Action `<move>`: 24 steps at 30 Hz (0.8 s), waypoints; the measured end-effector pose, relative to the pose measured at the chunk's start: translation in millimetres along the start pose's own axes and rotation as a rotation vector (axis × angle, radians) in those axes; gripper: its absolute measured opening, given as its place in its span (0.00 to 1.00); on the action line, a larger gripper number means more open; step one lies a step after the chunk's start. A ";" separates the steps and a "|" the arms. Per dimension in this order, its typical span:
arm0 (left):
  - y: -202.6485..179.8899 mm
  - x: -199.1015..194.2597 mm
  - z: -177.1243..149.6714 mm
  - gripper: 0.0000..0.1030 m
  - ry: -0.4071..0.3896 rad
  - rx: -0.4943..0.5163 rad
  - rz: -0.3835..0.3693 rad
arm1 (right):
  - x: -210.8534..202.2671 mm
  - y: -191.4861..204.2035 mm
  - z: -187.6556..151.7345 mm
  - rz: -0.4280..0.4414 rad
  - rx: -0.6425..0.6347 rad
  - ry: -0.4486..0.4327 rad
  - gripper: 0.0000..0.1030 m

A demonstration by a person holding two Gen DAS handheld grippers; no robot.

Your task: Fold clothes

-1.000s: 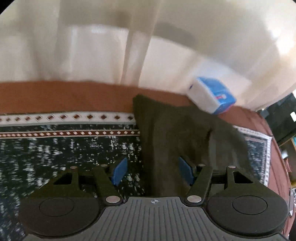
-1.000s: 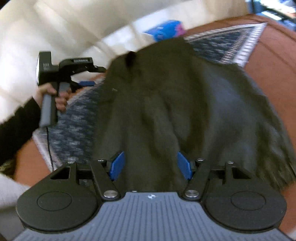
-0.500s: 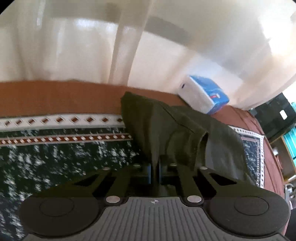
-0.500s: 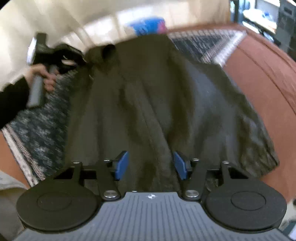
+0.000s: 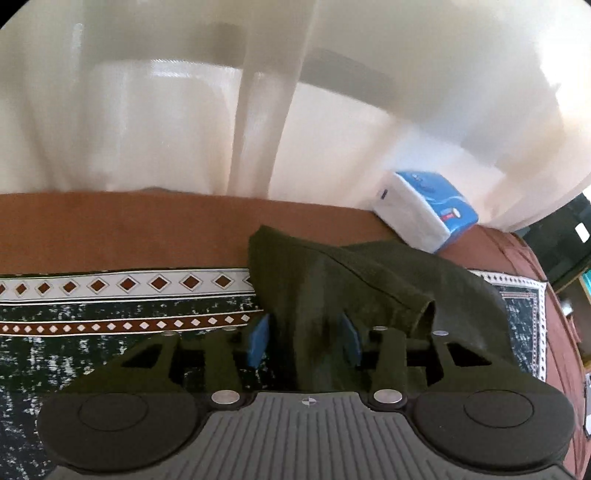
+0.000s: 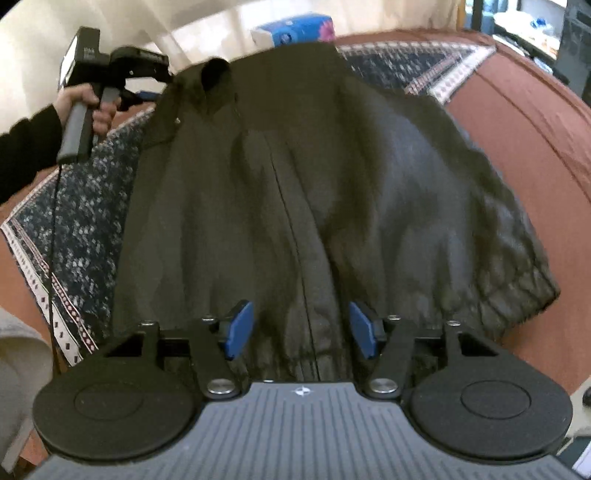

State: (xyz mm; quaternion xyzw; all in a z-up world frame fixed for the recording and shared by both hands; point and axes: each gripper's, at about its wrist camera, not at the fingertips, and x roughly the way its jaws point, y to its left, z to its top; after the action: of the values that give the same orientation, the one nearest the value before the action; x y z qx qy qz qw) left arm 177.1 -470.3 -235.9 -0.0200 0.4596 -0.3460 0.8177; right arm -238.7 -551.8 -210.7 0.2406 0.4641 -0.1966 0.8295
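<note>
A dark olive-black garment (image 6: 314, 177) lies spread on a patterned cloth over a brown surface. In the left wrist view the garment (image 5: 351, 288) has a raised fold at its near corner. My left gripper (image 5: 304, 339) is open, its blue pads either side of the garment's edge; it also shows in the right wrist view (image 6: 147, 98), held by a hand at the garment's far left corner. My right gripper (image 6: 301, 328) is open over the near hem, with cloth between the pads.
A dark patterned cloth (image 5: 110, 314) with a diamond border covers the brown surface (image 5: 110, 229). A blue and white tissue pack (image 5: 424, 218) sits at the far edge by pale curtains (image 5: 258, 110). The tissue pack (image 6: 291, 29) also shows beyond the garment.
My left gripper was shut on the garment's edge half a second ago and is now open. My right gripper stayed open and the view has shifted slightly over the near hem.
</note>
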 end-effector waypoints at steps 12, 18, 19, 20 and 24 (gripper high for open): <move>21.8 -17.0 -6.5 0.15 0.004 0.092 0.081 | 4.5 -1.4 -1.5 0.145 0.094 0.080 0.28; 24.0 -47.5 -1.5 0.43 -0.088 0.051 0.061 | -7.0 7.9 6.5 0.070 0.004 0.023 0.43; 22.3 -56.4 0.7 0.44 -0.112 0.044 0.041 | -15.8 9.9 7.2 0.050 -0.001 -0.024 0.43; 18.1 -60.2 2.8 0.44 -0.118 0.049 0.009 | -24.2 12.0 8.0 0.034 -0.005 -0.069 0.43; -5.3 -58.4 11.7 0.45 -0.112 0.115 -0.080 | -28.5 20.1 15.6 0.078 -0.008 -0.123 0.43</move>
State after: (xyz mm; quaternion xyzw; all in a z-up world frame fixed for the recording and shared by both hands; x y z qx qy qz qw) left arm 163.4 -443.6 -184.2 -0.0105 0.3912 -0.4024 0.8276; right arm -231.1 -541.8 -174.7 0.2426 0.4033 -0.1769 0.8644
